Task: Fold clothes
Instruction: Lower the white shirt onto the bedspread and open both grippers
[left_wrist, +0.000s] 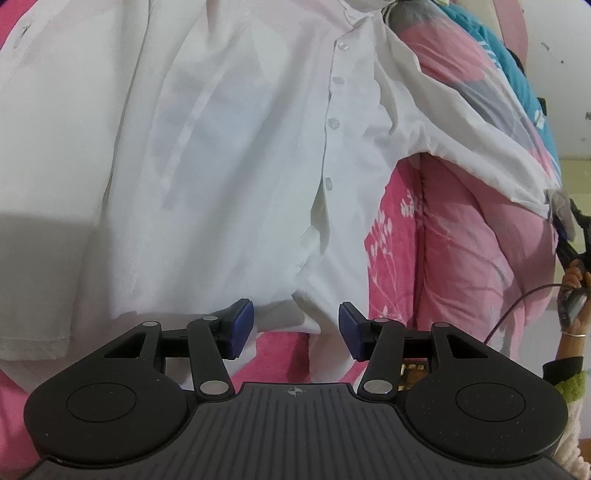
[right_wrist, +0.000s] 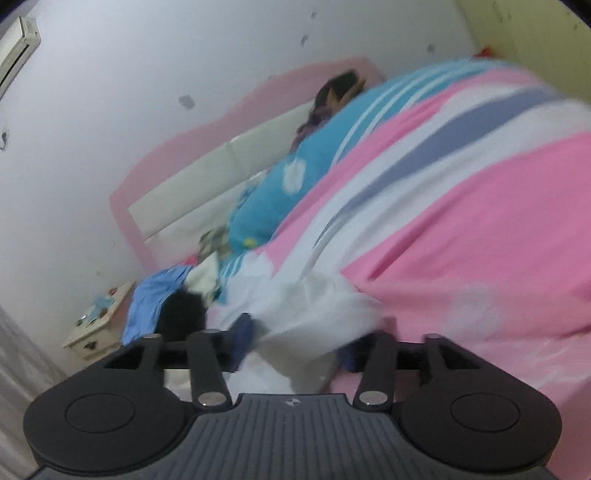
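The left claw (left_wrist: 296, 328) stood half open over the hem of a white shirt (left_wrist: 229, 155), its blue pads (left_wrist: 242, 326) either side of the cloth but not pressing it. The shirt lay buttoned and spread on a pink quilt (left_wrist: 461, 236) — one sleeve (left_wrist: 480, 147) drawn out toward the right claw (left_wrist: 561, 218) at the far edge. In the right wrist view, blurred, the right claw's jaws stood apart with white cloth (right_wrist: 314, 317) between them — grip uncertain. Beyond lay a striped quilt (right_wrist: 461, 206) and a pink headboard (right_wrist: 192, 162).
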